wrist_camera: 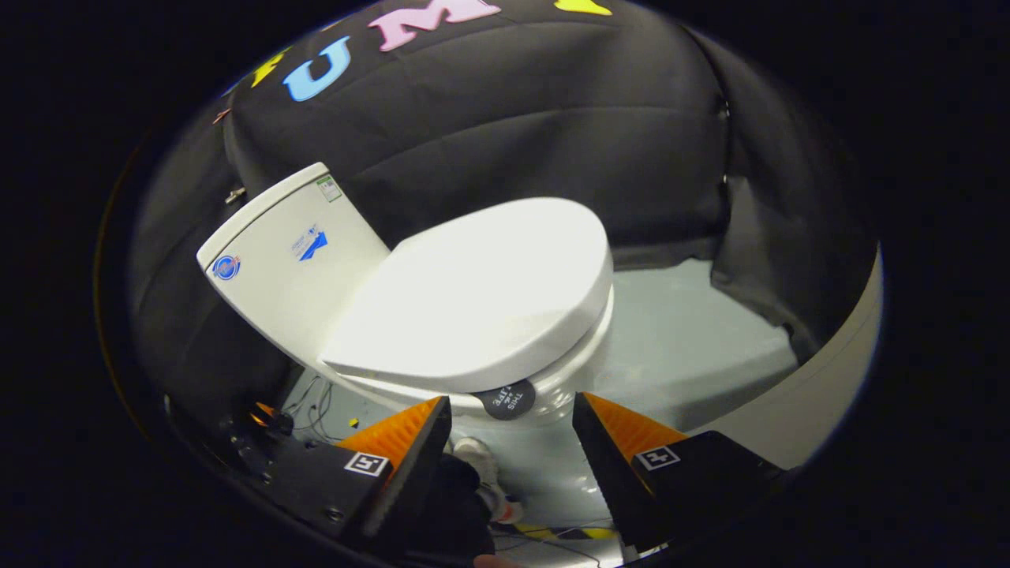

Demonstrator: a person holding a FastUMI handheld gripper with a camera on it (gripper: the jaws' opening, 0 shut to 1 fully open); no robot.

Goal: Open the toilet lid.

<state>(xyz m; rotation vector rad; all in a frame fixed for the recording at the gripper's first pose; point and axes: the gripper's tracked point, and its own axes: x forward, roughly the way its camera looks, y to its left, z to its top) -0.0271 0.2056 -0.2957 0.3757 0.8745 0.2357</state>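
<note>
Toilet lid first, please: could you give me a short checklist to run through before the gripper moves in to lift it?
1. Toilet lid is down, flat on the seat: ok, not yet opened.
2. Gripper fingers are apart, nothing between them: ok.
3. Fingers line up with the lid's near edge, just ahead of them: ok.
4. Fingers touching the lid: not ok, a gap remains.
5. Space behind the lid: the tank stands there, top bare: ok.
6. Round black sticker under the lid's edge, whether it blocks the grip: cannot tell.

Gripper view from above, tilted, facing down near the closed toilet lid [481, 292].
</note>
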